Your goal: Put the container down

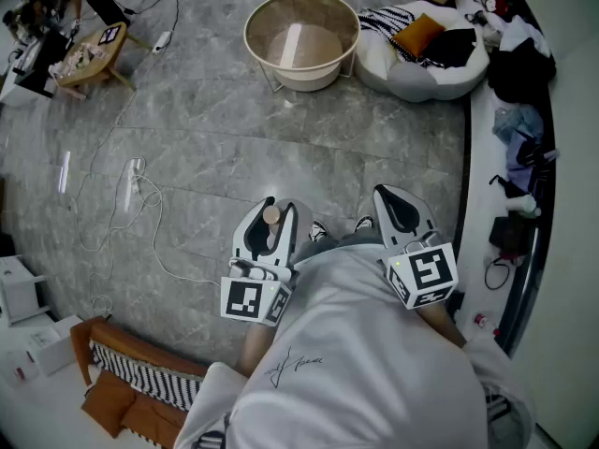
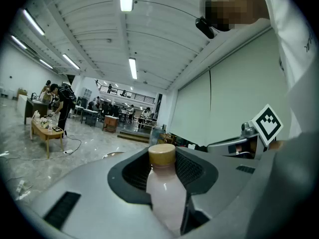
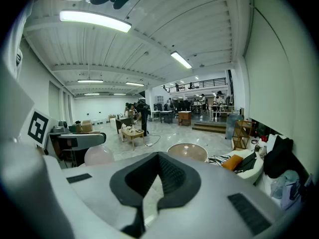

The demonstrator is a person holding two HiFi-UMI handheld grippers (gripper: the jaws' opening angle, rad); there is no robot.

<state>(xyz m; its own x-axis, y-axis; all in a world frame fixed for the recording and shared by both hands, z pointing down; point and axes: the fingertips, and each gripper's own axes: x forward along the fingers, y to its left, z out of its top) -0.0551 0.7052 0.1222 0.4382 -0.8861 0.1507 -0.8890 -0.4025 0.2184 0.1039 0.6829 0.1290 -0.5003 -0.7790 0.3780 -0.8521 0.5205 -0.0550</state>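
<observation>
The container is a small bottle (image 1: 271, 217) of pale pink liquid with a tan cap. My left gripper (image 1: 270, 208) is shut on it and holds it at waist height, well above the grey stone floor (image 1: 215, 148). In the left gripper view the bottle (image 2: 164, 193) stands between the dark pads (image 2: 192, 171), its cap level with the jaw tips of the left gripper (image 2: 162, 151). My right gripper (image 1: 390, 197) is alongside at the same height, shut and holding nothing. In its own view the right gripper (image 3: 158, 157) shows only a thin slit between its pads.
A round wooden-rimmed basket (image 1: 301, 28) stands on the floor ahead, with a white cushion (image 1: 412, 73) carrying clothes to its right. A small wooden table (image 1: 94, 54) is far left. Cables (image 1: 131, 195) trail across the floor. An orange seat (image 1: 131, 363) is at lower left, and a cluttered ledge (image 1: 524, 157) at right.
</observation>
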